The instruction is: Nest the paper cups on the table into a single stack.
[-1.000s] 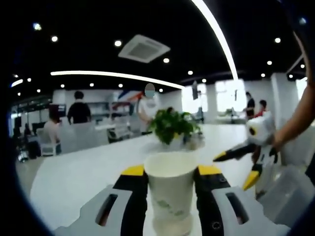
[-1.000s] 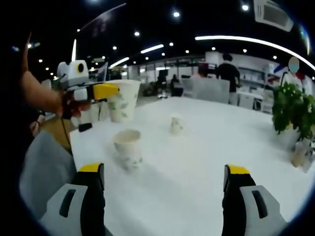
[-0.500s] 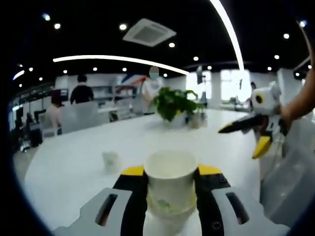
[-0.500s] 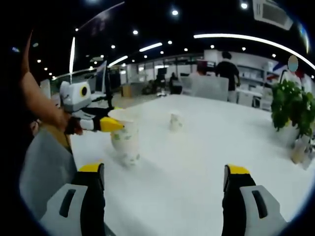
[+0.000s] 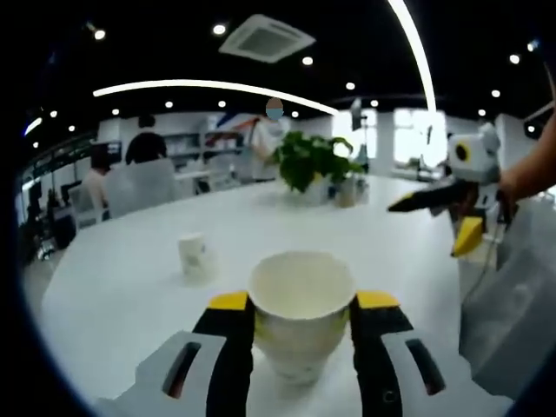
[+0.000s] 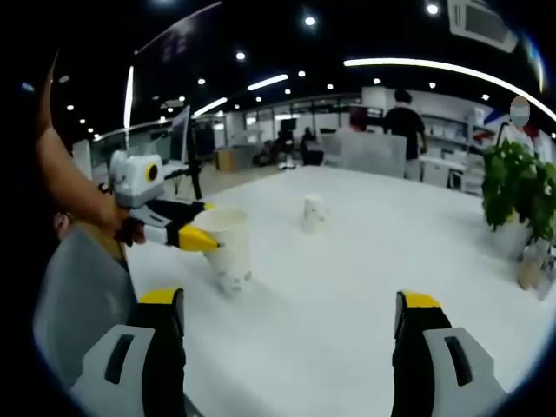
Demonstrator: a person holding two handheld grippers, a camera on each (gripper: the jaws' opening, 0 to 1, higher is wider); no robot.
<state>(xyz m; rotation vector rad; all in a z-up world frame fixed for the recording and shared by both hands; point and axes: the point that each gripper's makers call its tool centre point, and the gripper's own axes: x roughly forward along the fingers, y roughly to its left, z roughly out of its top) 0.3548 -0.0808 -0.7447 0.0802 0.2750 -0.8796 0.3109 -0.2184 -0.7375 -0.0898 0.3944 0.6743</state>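
Observation:
A white paper cup point(image 5: 301, 306) with a green print stands between the jaws of my left gripper point(image 5: 301, 304), which is shut on it. It sits nested in a second cup on the white table point(image 5: 122, 287). In the right gripper view the same nested cups point(image 6: 230, 254) stand near the table's left edge, with the left gripper point(image 6: 205, 224) reaching in from the left, held by a hand. A single small cup point(image 5: 193, 257) stands farther back on the table point(image 6: 314, 212). My right gripper point(image 6: 291, 321) is open and holds nothing; in the left gripper view it point(image 5: 434, 222) hovers at the right.
A potted green plant point(image 5: 313, 162) stands at the table's far side point(image 6: 519, 193). A grey chair back point(image 6: 78, 300) is at the near left edge. People stand and sit in the office behind. Bare table point(image 6: 347, 287) lies between the cups and the plant.
My left gripper has brought its cup down onto the cup that stood on the table, and the two are now nested. The right gripper has stayed open and nearly still.

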